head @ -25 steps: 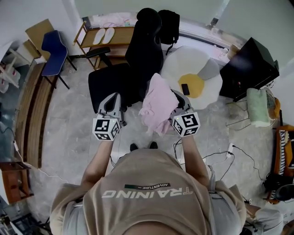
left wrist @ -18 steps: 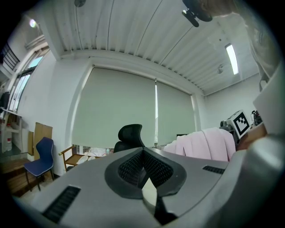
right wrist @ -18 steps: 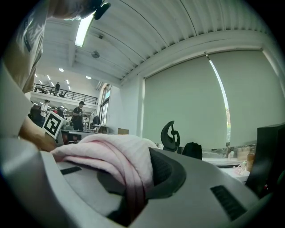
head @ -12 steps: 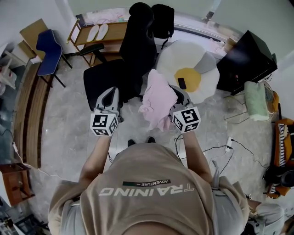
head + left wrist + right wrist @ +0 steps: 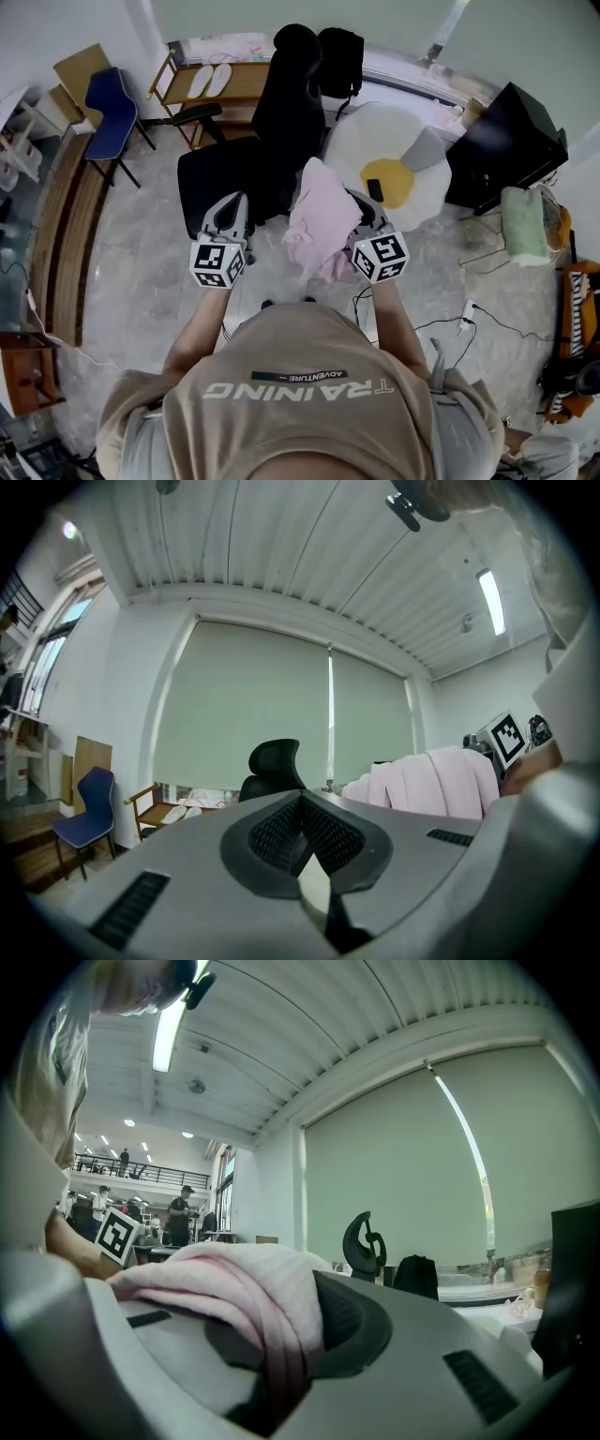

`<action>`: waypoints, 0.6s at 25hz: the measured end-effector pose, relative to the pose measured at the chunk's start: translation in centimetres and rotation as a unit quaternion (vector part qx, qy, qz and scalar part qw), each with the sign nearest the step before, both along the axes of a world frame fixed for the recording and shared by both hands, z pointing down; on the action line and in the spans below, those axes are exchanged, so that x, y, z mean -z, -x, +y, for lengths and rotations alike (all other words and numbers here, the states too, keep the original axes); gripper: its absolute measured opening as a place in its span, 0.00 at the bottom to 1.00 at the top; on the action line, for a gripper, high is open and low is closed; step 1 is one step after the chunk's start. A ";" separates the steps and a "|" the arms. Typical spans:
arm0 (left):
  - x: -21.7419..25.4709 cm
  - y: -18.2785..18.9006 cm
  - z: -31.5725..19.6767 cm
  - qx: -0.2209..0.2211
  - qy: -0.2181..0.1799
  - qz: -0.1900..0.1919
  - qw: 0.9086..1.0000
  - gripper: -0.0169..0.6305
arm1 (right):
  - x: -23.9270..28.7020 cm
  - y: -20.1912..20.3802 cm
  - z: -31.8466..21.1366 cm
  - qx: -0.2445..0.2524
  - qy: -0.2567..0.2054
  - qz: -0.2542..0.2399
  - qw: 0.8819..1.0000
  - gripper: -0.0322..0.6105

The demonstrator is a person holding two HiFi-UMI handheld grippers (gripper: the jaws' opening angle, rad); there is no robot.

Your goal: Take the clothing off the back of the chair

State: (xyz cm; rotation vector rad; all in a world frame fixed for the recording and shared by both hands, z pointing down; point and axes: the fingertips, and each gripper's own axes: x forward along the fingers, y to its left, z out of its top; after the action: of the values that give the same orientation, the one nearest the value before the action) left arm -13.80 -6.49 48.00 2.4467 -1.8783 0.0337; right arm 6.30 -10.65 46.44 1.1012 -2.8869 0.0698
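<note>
A pink garment [image 5: 323, 220] hangs free of the black office chair [image 5: 281, 122], bunched in front of the chair's seat. My right gripper [image 5: 364, 204] is shut on the garment, and in the right gripper view its folds [image 5: 253, 1288] are pinched between the jaws and drape over the left one. My left gripper [image 5: 230, 202] hovers level to the left of the garment, over the seat's front edge. Its jaws meet at the tips [image 5: 302, 803] with nothing between them. The garment [image 5: 431, 780] also shows at the right of the left gripper view.
A blue chair [image 5: 111, 98] and a wooden shelf [image 5: 211, 80] with slippers stand at the back left. A black backpack [image 5: 339, 52] sits behind the office chair. An egg-shaped cushion [image 5: 394, 159] with a phone [image 5: 377, 190] lies to the right, beside a black cabinet [image 5: 506, 141]. Cables [image 5: 469, 309] trail on the floor.
</note>
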 end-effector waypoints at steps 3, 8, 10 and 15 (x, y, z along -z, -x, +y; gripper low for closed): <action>0.3 0.0 -0.1 0.001 -0.004 -0.003 1.000 0.05 | 0.0 0.3 0.1 0.008 -0.002 0.006 1.000 0.16; 0.8 0.2 -0.3 0.001 -0.009 -0.005 1.000 0.05 | 0.1 0.7 0.1 0.017 -0.005 0.012 1.000 0.16; 1.1 0.2 -0.2 0.001 -0.011 -0.008 1.000 0.05 | 0.5 0.7 0.0 0.017 -0.009 0.011 1.000 0.16; 1.2 0.6 0.0 0.003 -0.013 -0.008 1.000 0.05 | 0.6 0.8 -0.1 0.014 -0.011 0.008 1.000 0.16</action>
State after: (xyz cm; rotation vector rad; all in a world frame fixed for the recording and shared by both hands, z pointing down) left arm -14.37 -6.53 46.79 2.4648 -1.9030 0.0292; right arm 5.52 -10.71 45.81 1.0600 -2.8956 0.0282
